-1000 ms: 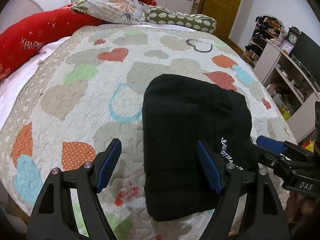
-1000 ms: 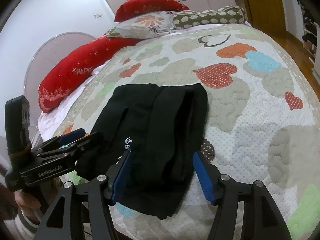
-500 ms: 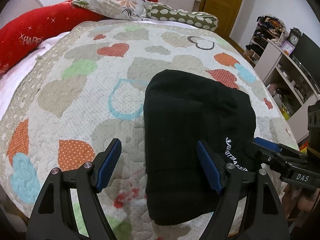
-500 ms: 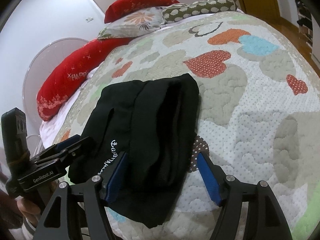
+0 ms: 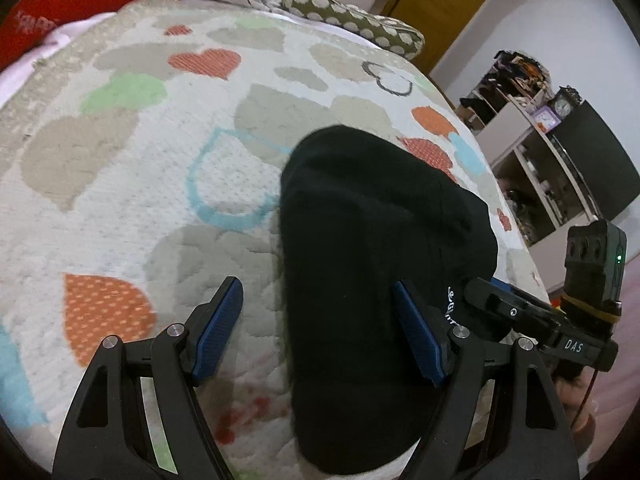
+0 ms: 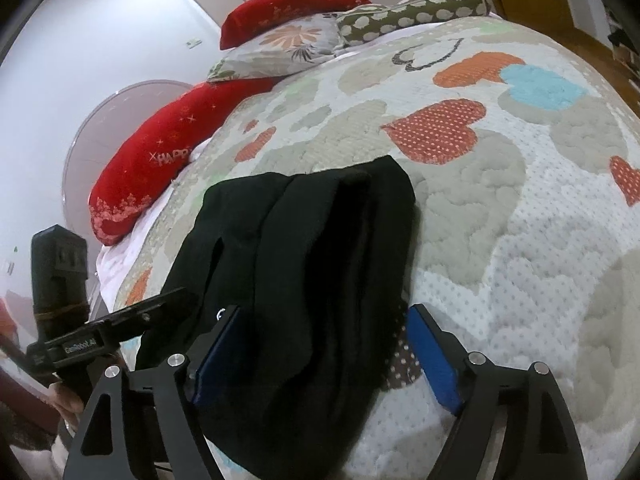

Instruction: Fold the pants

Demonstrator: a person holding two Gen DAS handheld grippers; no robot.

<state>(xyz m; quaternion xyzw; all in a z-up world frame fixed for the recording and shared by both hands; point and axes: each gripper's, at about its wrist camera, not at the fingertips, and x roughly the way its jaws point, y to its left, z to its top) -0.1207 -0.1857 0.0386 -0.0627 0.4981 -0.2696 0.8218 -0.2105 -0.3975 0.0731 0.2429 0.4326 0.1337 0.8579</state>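
The black pants lie folded in a thick bundle on the heart-patterned quilt, near the bed's front edge; they also show in the right wrist view. White lettering shows on the waistband. My left gripper is open, its jaws straddling the bundle's left edge. My right gripper is open over the bundle's right part, one blue pad on the quilt side. Each gripper appears in the other's view, low beside the pants.
Red, floral and dotted pillows lie at the head of the bed. A long red pillow lies along the left side. Shelves and a dark screen stand to the right of the bed, a brown door behind.
Both grippers have moved closer and lower toward the near end of the pants, which now fill more of each view. Both stay open; the pants have not shifted.
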